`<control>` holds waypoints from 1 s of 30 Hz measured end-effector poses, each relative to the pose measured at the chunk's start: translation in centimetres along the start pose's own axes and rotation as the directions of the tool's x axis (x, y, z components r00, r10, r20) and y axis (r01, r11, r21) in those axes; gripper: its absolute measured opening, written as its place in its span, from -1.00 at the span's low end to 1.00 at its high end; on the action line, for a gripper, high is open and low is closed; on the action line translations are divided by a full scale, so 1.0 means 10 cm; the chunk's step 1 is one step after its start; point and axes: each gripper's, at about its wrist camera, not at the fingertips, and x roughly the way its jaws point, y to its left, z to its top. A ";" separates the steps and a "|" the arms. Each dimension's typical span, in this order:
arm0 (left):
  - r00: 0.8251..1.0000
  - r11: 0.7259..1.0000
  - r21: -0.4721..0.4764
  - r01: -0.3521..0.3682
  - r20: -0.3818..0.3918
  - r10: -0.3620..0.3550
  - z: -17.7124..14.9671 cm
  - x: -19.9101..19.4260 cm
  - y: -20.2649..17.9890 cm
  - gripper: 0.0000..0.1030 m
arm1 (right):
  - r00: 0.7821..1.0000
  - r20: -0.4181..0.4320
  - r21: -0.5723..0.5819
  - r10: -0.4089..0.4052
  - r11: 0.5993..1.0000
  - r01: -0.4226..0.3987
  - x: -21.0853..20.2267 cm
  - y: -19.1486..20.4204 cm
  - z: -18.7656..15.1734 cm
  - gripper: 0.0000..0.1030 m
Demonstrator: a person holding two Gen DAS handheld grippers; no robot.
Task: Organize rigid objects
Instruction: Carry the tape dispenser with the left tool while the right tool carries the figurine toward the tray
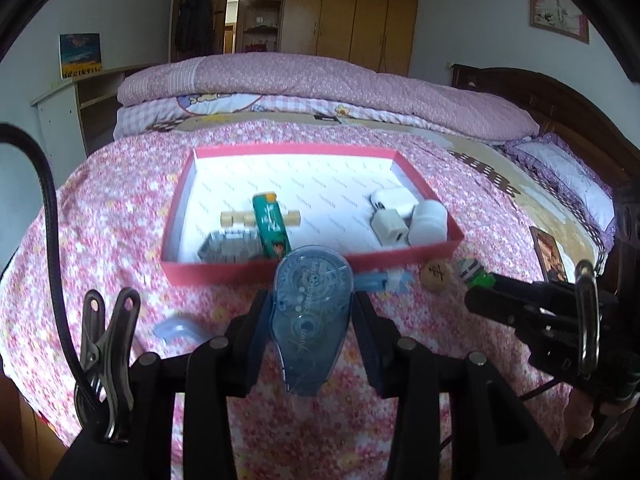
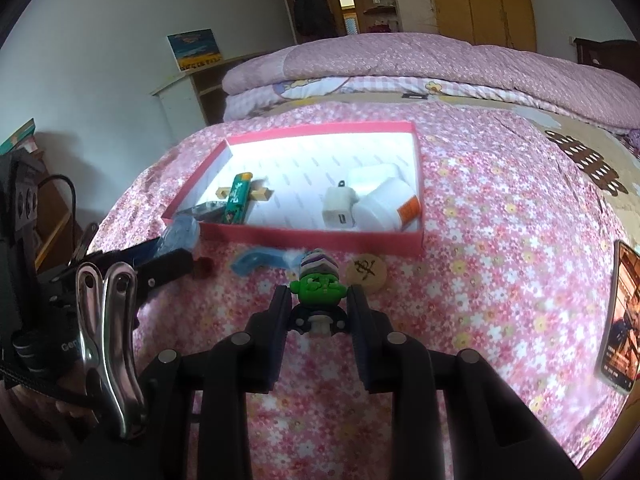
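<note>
Here the red box (image 1: 312, 270) lies on the flowered bedspread (image 1: 100, 216). Only the right wrist view shows the phone (image 2: 620, 320) whole. The left gripper (image 1: 310, 320) clasps a see-through blue tape dispenser (image 1: 310, 320) before the box; the right gripper (image 2: 319, 316) clenches a green-faced toy figure (image 2: 319, 284).

Left gripper (image 1: 312, 316) clamped on blue tape dispenser (image 1: 310, 320), pointing toward 12 o'clock; right gripper (image 2: 319, 312) closed on green figurine (image 2: 319, 286), angled downward.
</note>
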 end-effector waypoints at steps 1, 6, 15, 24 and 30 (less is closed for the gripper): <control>1.000 1.000 0.001 0.000 0.005 0.000 0.03 0.00 0.00 -0.17 | 1.000 0.001 -0.002 0.002 1.000 -0.002 0.01 0.01 0.02 -0.42; 1.000 1.000 0.007 -0.006 0.015 0.006 0.20 0.05 0.04 -0.17 | 1.000 0.013 -0.014 0.005 1.000 -0.005 0.05 0.06 0.13 -0.42; 1.000 1.000 0.000 -0.010 0.021 0.010 0.51 0.21 0.15 -0.17 | 0.999 0.030 -0.012 0.011 1.000 -0.010 0.18 0.10 0.39 -0.42; 0.999 1.000 0.010 -0.023 0.031 0.023 0.78 0.39 0.21 -0.17 | 1.000 0.025 0.004 0.017 1.000 -0.018 0.42 0.09 0.67 -0.42; 1.000 1.000 -0.001 -0.019 0.009 0.019 0.86 0.57 0.25 -0.17 | 1.000 0.009 0.005 0.014 1.000 -0.014 0.58 0.09 0.76 -0.42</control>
